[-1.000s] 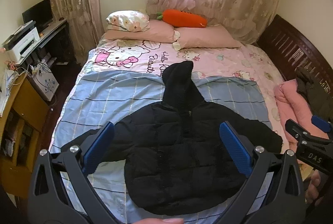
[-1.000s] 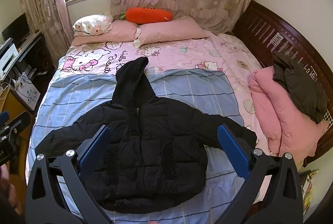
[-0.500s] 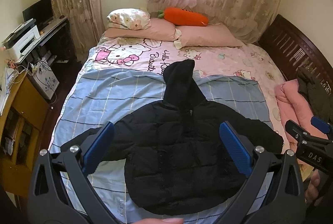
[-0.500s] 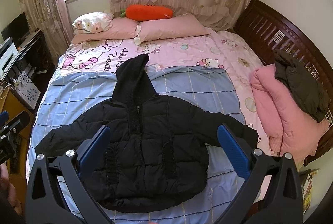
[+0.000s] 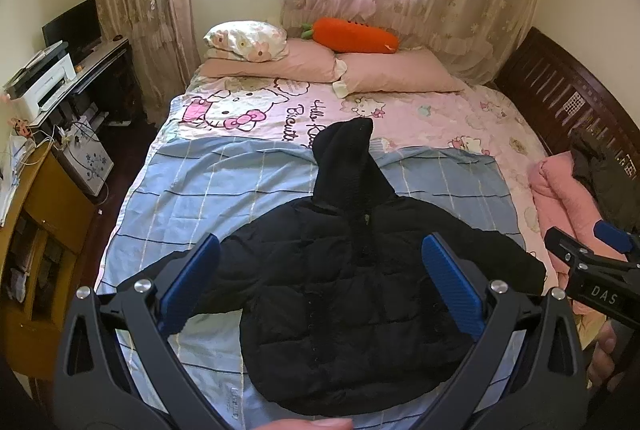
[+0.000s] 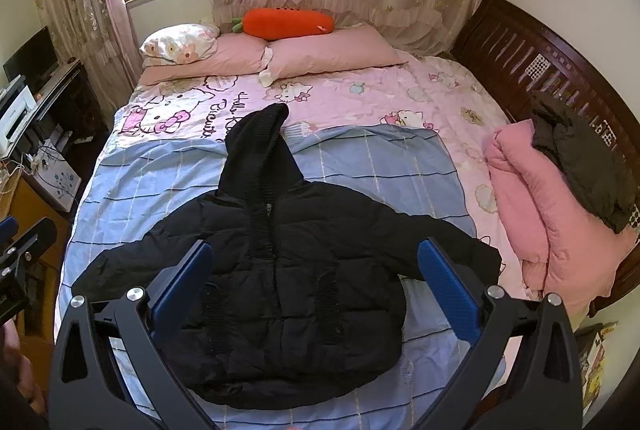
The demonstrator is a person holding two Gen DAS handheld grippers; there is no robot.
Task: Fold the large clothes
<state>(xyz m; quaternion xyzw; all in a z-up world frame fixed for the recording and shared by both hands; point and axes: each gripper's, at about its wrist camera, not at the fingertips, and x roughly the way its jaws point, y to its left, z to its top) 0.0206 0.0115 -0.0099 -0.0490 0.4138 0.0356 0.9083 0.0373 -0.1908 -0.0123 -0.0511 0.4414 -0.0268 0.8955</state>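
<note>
Black puffer jacket, hooded, laid flat front-up near foot of bed, on blue checked sheet. Zipped to collar; hood stretched toward pillows; both sleeves spread out to the sides, right sleeve ending near sheet edge, left sleeve partly hidden behind left fingers. Unfolded as yet.

Handling, judged: quilted fill, so soft, bulky, springy, light for its volume; shell probably smooth and somewhat slippery. Likely to puff back open after a fold, so needs pressing down. Thin pinch of shell alone may slide; better to take a full bite through a seamed edge. Best holds: sleeve cuffs first, to bring each sleeve across chest; then hem corners; hood tip last.

Left gripper: fingers spread wide, empty, held above jacket body, no contact. Right gripper: same, wide apart, empty, over lower chest.

Surroundings: pink cartoon-print bedding beyond sheet; orange carrot plush on pillows; folded pink quilt with dark garment atop, at right bed edge, well apart from jacket.
</note>
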